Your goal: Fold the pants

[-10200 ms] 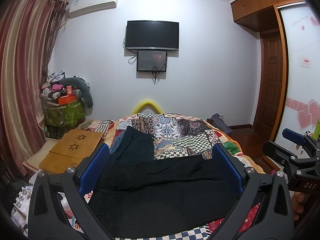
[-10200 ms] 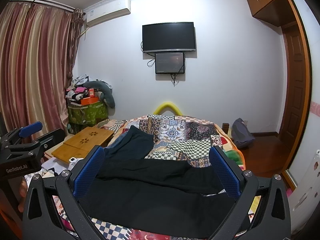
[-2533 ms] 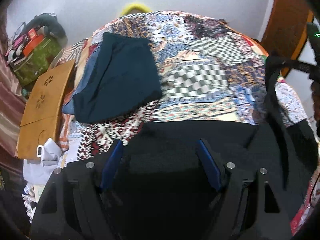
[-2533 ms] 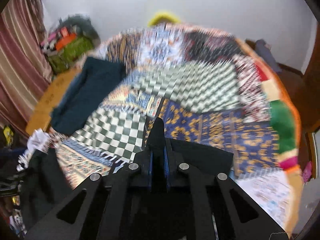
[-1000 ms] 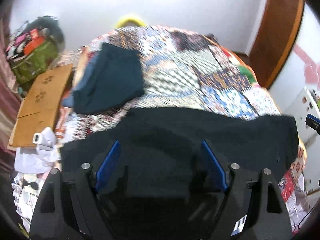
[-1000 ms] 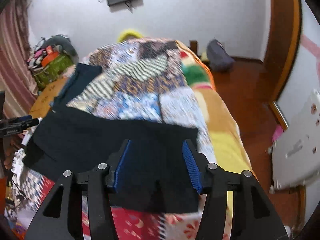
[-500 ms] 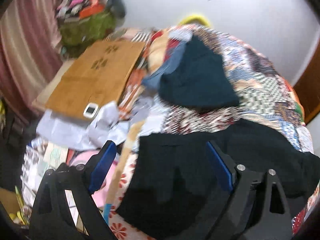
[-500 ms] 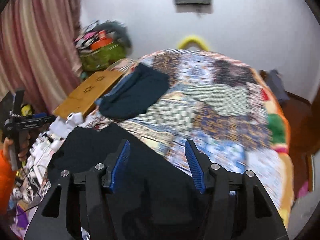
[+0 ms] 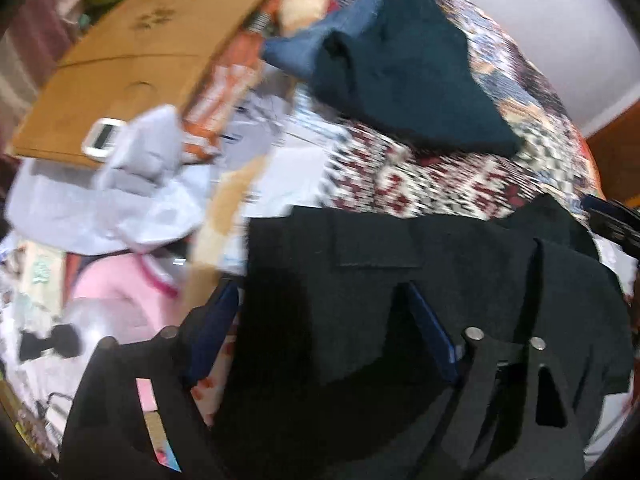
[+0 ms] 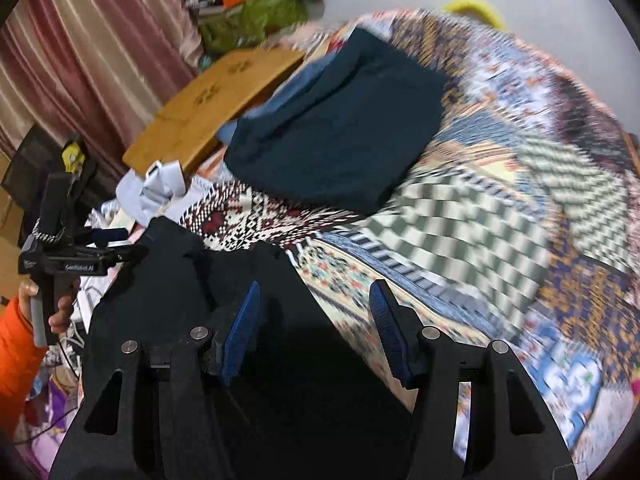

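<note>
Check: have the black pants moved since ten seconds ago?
Yes. The black pants no longer span the quilt; they're bunched at its near-left edge, below the dark folded garment.

Both views are blurred by motion. In the right wrist view the quilt [image 10: 500, 208] smears most toward 3 o'clock, so its patterns there cannot be read. In the left wrist view the white and pink clutter [image 9: 132, 216] at 9 o'clock is too soft to identify, and a small white device [image 9: 102, 142] shows no detail.

The black pants [image 9: 420, 280] cover the lower part of the quilt and run out of the picture at 6 o'clock. Whether the pads of the left gripper [image 9: 320, 332] touch the cloth is not clear: its left finger [image 9: 212, 332] stands beside the cloth edge and the other is partly behind a fold.

A blue garment [image 10: 276, 100] is mostly hidden under the folded dark teal one [image 10: 344, 136]. The sleeve [image 10: 16, 352] is cut off at 9 o'clock.
</note>
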Demonstrator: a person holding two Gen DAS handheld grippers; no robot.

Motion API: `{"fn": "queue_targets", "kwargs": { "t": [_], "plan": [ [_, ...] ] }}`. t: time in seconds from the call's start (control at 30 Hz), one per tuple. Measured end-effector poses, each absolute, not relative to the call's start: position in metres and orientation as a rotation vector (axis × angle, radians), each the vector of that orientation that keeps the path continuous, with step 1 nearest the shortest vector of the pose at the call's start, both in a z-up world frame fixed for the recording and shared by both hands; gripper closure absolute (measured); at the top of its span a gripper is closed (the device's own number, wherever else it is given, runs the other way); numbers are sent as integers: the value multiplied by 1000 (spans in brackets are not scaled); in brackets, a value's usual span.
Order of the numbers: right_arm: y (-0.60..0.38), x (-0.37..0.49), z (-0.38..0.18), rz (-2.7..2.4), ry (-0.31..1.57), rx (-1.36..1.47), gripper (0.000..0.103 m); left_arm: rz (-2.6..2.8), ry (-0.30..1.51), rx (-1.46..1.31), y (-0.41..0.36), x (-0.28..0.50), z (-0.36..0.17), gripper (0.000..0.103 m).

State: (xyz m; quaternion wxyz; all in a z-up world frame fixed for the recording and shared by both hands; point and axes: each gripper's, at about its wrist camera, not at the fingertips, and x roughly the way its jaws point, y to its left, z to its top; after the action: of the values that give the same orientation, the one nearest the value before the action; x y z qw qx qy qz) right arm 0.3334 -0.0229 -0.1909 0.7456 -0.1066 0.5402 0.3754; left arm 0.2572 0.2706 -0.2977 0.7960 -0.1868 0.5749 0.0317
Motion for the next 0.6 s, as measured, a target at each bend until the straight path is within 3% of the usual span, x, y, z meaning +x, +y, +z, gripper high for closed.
{"fn": "queue_targets", "kwargs": {
  "t": [0.17,0.27,0.33,0.43,0.6],
  "plan": [
    [10,331,-211,907,1248,-310,60,-43,1273,-478,258,265,-311,37],
    [19,325,-212,902,1215,-350,61,-31,1274,-495,258,265,-312,59],
    [22,325,-213,884,1212,-341,73,3,1254,-459,259,262,-308,76],
    [24,319,-214,872,1187,-374,86,17,1226,-410,258,258,-303,81],
    [31,318,-209,851,1116,-421,93,102,1150,-261,253,251,-289,87]
  ]
}}
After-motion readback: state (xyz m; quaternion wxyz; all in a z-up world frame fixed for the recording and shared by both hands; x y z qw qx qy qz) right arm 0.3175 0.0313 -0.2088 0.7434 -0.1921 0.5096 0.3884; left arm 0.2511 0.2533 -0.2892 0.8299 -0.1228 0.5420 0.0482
